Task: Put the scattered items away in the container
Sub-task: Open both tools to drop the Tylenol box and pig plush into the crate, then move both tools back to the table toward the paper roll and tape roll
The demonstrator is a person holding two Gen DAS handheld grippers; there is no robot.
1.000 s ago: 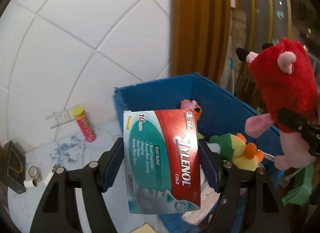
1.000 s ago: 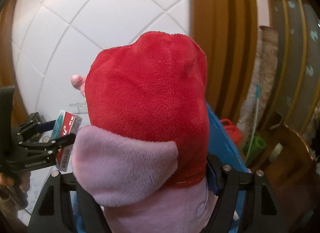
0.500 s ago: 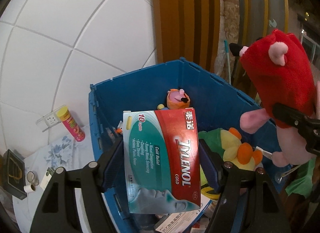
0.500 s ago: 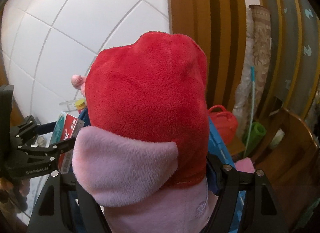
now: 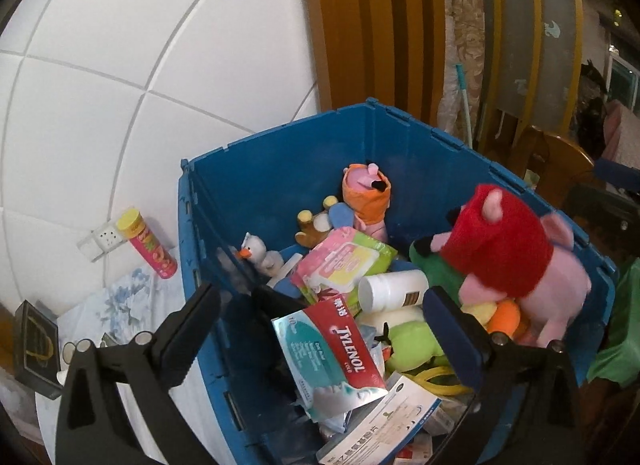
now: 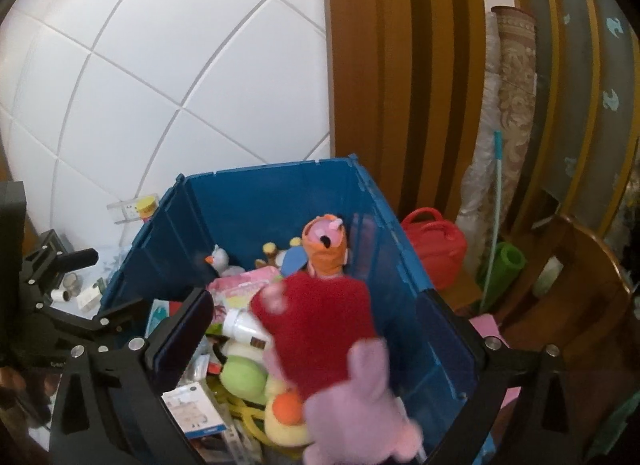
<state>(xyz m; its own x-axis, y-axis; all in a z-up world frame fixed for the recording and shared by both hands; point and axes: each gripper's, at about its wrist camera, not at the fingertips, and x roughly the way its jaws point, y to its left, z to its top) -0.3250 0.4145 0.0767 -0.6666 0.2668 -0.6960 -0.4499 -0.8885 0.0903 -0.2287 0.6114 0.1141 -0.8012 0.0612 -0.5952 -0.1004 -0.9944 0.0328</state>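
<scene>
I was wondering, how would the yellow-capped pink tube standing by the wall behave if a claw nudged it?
The pink tube stands upright, tall and narrow, so a high nudge would probably tip it. Being round, it would likely roll afterwards. It looks rigid, not squashy.

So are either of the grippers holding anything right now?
No. The left gripper and right gripper are opening; medicine box and pig toy are in the bin.

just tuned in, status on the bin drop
Both hand-held grippers opening, nothing between jaws. Tylenol box and red pig plush in blue bin. Nothing in the way.
</scene>
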